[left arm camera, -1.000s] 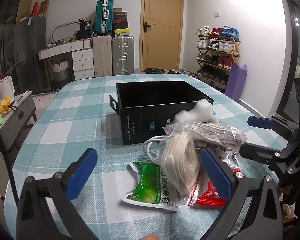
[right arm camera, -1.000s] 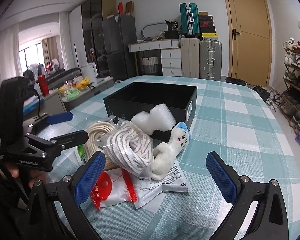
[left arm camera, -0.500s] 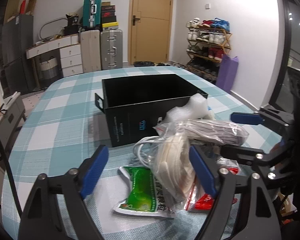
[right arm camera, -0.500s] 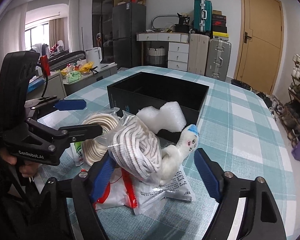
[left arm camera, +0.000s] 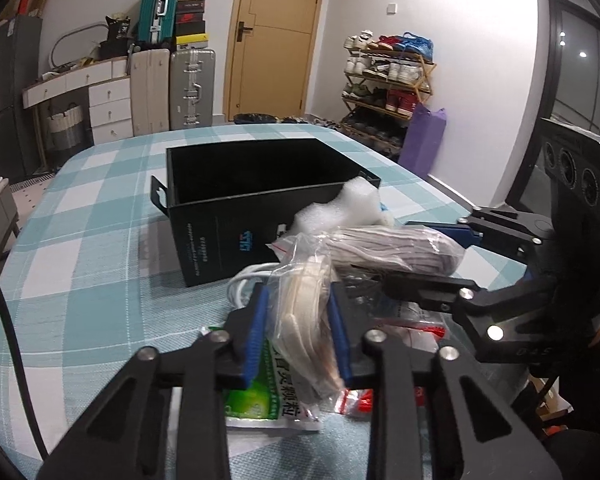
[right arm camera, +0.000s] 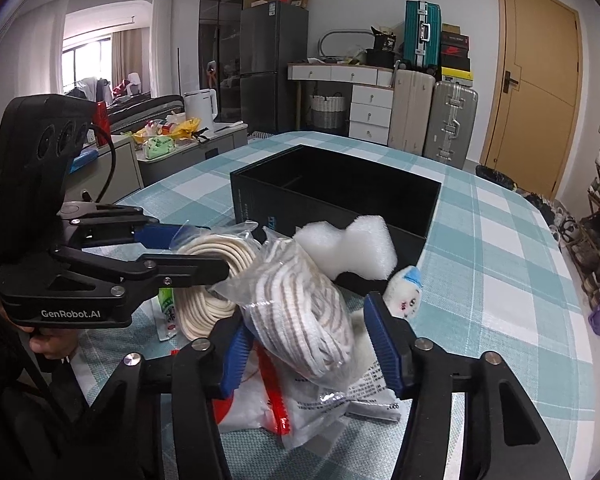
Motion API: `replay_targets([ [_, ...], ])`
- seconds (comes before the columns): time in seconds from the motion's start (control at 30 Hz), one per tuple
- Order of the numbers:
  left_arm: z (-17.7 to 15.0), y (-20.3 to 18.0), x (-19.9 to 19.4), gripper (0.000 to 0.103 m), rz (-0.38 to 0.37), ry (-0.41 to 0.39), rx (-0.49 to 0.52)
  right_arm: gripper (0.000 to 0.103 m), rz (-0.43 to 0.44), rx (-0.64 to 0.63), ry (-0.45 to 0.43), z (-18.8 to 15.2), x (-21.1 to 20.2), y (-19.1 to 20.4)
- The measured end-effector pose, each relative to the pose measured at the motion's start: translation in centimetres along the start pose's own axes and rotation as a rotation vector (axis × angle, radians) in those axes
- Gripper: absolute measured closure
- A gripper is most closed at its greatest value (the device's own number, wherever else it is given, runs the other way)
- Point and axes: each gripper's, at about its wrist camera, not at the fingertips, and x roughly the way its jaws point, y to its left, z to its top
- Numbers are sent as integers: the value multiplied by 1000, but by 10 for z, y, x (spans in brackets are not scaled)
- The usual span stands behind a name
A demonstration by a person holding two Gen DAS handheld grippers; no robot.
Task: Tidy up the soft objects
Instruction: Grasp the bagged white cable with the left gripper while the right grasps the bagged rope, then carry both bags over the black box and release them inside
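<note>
Task barely begun: black box [left arm camera: 260, 184] sits empty on the table [left arm camera: 80, 280]. Left gripper [left arm camera: 298, 332] is closing, pinching a bagged cream rope [left arm camera: 304, 320]; right gripper [right arm camera: 312, 344] is closing around a bagged striped rope [right arm camera: 300, 308]. Foam [right arm camera: 348, 248], doll [right arm camera: 404, 292], packets remain outside.

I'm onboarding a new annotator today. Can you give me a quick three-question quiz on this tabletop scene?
1. True or false: the black box already holds a bagged rope.
2. Which gripper's jaws are closing around the striped rope bag: left or right?
3. What white thing leans against the box beside the small doll?

Key: 1 false, it looks empty; 2 the right gripper; 3 a foam piece.
</note>
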Motion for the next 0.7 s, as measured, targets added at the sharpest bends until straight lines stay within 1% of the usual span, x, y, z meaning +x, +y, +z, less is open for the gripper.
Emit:
replay_targets([
  [0.03, 0, 0, -1, 80, -2, -3, 0, 55, 7, -2, 0, 0, 1, 1],
  [0.17, 0, 0, -4, 83, -7, -4, -11, 62, 11, 0, -3, 2, 3, 3],
  [0.2, 1, 1, -4, 83, -7, -2, -12, 67, 10, 1, -6, 2, 2, 3],
  [0.37, 2, 0, -12, 86, -4, -22, -19, 79, 11, 8, -38, 2, -4, 0],
  [0.7, 15, 3, -38, 87, 10, -89, -38, 81, 51, 60, -125, 10, -33, -8],
])
